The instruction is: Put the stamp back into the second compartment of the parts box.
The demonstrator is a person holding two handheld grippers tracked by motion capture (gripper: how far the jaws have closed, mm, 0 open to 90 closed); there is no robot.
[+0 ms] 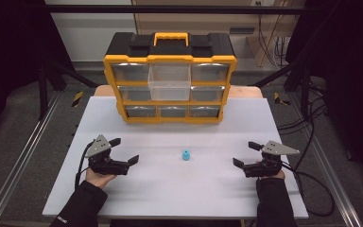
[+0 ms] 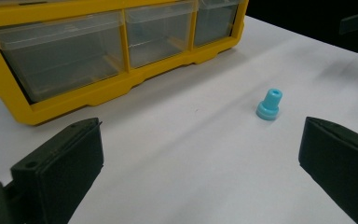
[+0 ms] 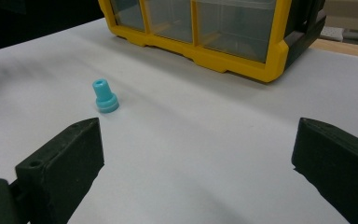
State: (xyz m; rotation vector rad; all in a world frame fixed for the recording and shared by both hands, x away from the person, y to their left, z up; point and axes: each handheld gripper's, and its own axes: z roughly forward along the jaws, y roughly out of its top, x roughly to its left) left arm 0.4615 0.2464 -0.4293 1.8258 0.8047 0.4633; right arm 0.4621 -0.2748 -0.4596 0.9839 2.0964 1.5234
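Note:
A small light-blue plastic part (image 1: pixel 186 155) stands upright on the white table (image 1: pixel 179 189), between the two grippers. It appears again in the left gripper view (image 2: pixel 269 104) and in the right gripper view (image 3: pixel 105 95). My left gripper (image 1: pixel 124 151) rests at the table's left, open, with nothing between its jaws. My right gripper (image 1: pixel 246 154) rests at the right, open and empty as well. A yellow and black drawer cabinet (image 1: pixel 170 78) stands at the back of the table; its top middle clear drawer (image 1: pixel 169 81) is pulled out.
The cabinet's lower clear drawers (image 2: pixel 158 32) are pushed in and look empty. Metal rails (image 1: pixel 23 156) run along both sides of the table. Cables (image 1: pixel 312 184) trail from the right gripper over the table's right edge.

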